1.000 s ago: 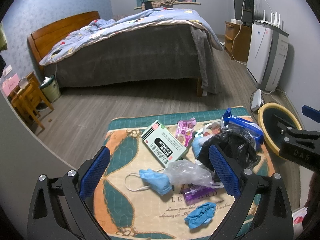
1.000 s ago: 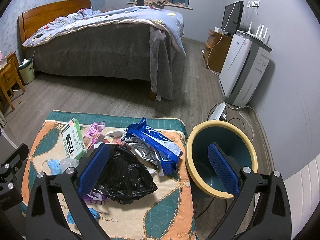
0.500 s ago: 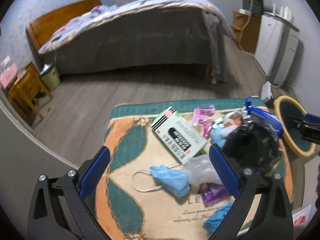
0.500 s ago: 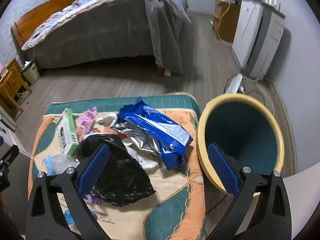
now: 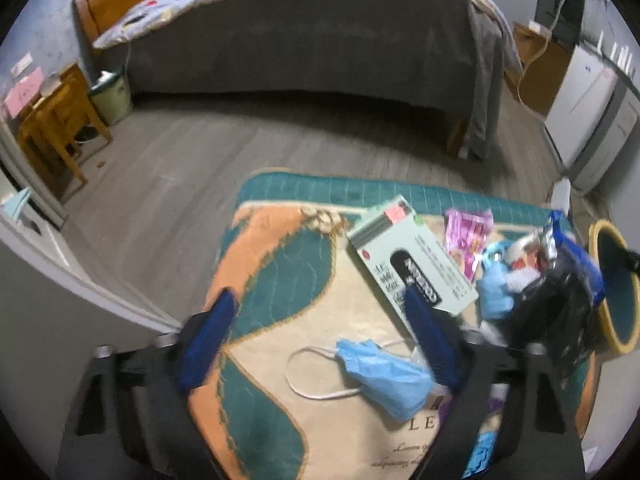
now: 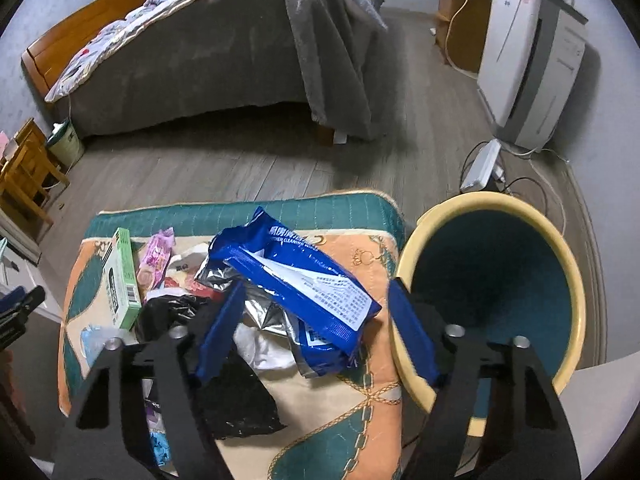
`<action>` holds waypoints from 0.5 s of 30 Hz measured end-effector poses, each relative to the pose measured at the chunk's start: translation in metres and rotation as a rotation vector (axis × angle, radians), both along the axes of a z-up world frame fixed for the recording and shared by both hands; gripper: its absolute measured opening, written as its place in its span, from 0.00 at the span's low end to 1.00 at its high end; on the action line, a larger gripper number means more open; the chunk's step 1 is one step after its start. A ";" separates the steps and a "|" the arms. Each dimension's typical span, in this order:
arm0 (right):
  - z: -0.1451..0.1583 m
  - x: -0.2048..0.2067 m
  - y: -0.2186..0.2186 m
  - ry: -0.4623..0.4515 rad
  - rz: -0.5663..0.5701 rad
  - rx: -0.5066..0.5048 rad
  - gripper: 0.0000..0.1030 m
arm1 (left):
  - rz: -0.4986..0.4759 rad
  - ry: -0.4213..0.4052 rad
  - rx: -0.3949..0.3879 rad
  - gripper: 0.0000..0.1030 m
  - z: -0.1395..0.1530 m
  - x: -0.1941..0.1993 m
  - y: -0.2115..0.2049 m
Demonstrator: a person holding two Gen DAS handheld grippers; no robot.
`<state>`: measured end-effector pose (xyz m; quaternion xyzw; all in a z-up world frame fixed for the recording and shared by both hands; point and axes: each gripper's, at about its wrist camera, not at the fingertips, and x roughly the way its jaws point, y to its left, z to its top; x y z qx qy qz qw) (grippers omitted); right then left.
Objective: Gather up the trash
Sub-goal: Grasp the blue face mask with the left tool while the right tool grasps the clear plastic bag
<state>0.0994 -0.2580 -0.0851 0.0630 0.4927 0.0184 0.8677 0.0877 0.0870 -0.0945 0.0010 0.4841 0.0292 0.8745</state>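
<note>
Trash lies on a patterned mat (image 5: 280, 280): a pale green box (image 5: 416, 264), a blue face mask (image 5: 384, 372), a pink wrapper (image 5: 466, 232), a black plastic bag (image 6: 236, 392) and a blue wipes packet (image 6: 304, 276). A yellow-rimmed teal bin (image 6: 492, 280) stands right of the mat. My left gripper (image 5: 320, 320) is open and empty above the mat, left of the mask and box. My right gripper (image 6: 316, 312) is open and empty, low over the wipes packet, its right finger by the bin's rim.
A bed (image 6: 224, 52) with a grey cover stands beyond the mat across bare wood floor. A white air purifier (image 6: 532, 64) and a power strip (image 6: 482, 166) with cables sit at the right wall. A wooden stool (image 5: 56, 120) and a small waste bin (image 5: 112, 96) are at the left.
Both grippers have tilted down and moved closer to the mat. The left view has shifted left of the trash; the right gripper has come down over the blue wipes packet. Both stay open.
</note>
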 end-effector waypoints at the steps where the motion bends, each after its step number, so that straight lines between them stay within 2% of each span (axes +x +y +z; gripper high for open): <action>1: 0.000 0.000 0.002 0.005 0.014 0.014 0.65 | -0.028 0.019 0.005 0.74 -0.005 -0.001 -0.008; 5: 0.011 -0.006 0.036 -0.033 0.156 0.028 0.62 | -0.133 0.045 0.045 0.66 -0.014 -0.009 -0.031; 9: 0.015 -0.017 0.076 -0.043 0.319 0.041 0.62 | -0.199 0.071 0.066 0.65 -0.022 -0.018 -0.031; 15: 0.004 -0.032 0.139 0.011 0.528 0.088 0.58 | -0.171 0.092 0.073 0.65 -0.029 -0.021 -0.008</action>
